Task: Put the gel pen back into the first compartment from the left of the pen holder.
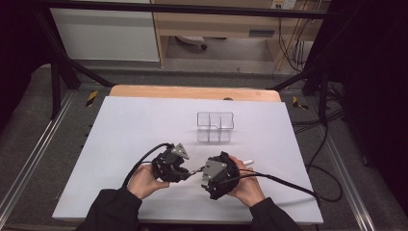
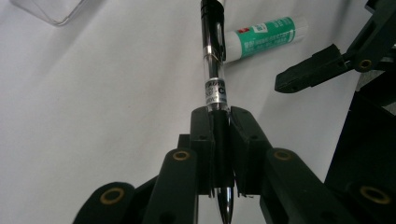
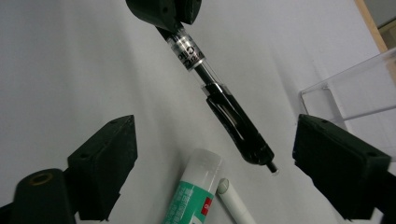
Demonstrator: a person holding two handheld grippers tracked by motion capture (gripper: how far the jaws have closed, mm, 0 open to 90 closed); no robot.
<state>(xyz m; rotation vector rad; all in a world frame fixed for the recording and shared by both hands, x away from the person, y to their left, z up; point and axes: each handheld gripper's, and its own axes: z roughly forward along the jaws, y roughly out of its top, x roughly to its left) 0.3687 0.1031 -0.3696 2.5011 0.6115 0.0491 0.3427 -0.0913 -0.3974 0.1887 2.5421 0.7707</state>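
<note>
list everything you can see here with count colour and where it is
pen: 1, black and clear, clamped in the left hand-held gripper, lifted off the sheet
glue stick: 1, white and green, lying on the sheet by the right hand
white stick: 1, white, lying beside the glue stick; what it is cannot be told
clear box: 1, transparent with compartments, on the sheet beyond the hands
sheet: 1, white, covering the tabletop
table: 1, wooden, far edge showing past the sheet
left hand-held gripper: 1, black, shut on the pen
right hand-held gripper: 1, black, jaws open either side of the pen's free end, not touching it
hands: 2, dark sleeves, at the near edge
</note>
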